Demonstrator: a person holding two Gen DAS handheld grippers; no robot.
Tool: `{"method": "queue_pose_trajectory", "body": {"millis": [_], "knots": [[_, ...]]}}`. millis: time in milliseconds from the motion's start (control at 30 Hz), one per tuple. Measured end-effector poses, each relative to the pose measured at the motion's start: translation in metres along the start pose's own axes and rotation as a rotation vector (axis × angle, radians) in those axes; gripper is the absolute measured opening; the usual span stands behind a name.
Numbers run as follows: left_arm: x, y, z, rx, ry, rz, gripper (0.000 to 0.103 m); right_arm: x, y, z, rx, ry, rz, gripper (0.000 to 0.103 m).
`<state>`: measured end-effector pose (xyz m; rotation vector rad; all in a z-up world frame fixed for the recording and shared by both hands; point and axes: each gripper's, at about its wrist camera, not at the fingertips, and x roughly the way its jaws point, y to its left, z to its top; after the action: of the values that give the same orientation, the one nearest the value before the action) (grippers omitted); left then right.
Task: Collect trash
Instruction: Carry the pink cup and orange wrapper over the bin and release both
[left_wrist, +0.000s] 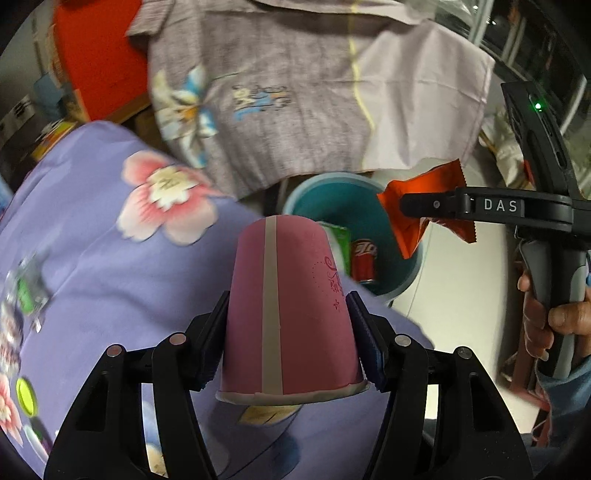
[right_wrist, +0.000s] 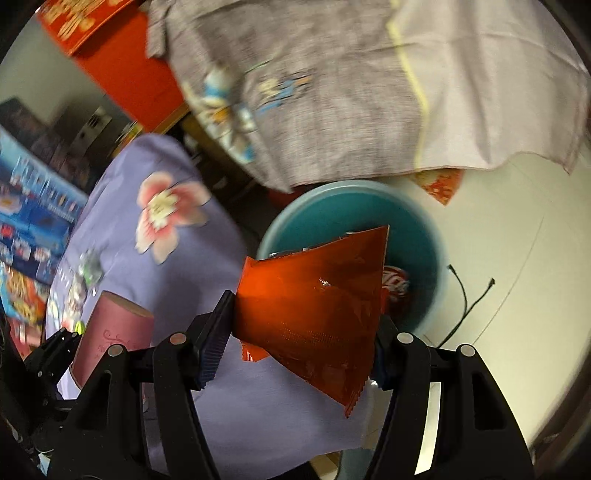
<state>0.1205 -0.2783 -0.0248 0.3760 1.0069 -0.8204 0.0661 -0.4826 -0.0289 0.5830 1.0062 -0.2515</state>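
pink paper cup sat upside down, clamped between the left gripper fingers above a purple floral cloth. the right gripper pinched an orange wrapper over a teal bin holding a red can.

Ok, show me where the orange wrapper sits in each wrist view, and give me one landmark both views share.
Left wrist view: the orange wrapper is at right of centre, pinched in the right gripper over the teal bin.
Right wrist view: orange wrapper fills the centre, clamped between the right gripper's fingers, in front of the bin.
Shared landmark: the teal bin with a red can inside.
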Motion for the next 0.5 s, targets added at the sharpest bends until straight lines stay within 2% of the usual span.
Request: {"method": "queue_pose_trajectory", "body": {"millis": [233, 500], "knots": [[0.041, -0.035, 0.027, 0.056, 0.051, -0.017, 0.062, 0.005, -0.043, 0.01, 0.058, -0.017, -0.006, 0.06], [0.091, -0.056, 0.053, 0.067, 0.113, -0.055, 0.063, 0.014, -0.075, 0.02, 0.093, -0.007, -0.026, 0.06]]}}
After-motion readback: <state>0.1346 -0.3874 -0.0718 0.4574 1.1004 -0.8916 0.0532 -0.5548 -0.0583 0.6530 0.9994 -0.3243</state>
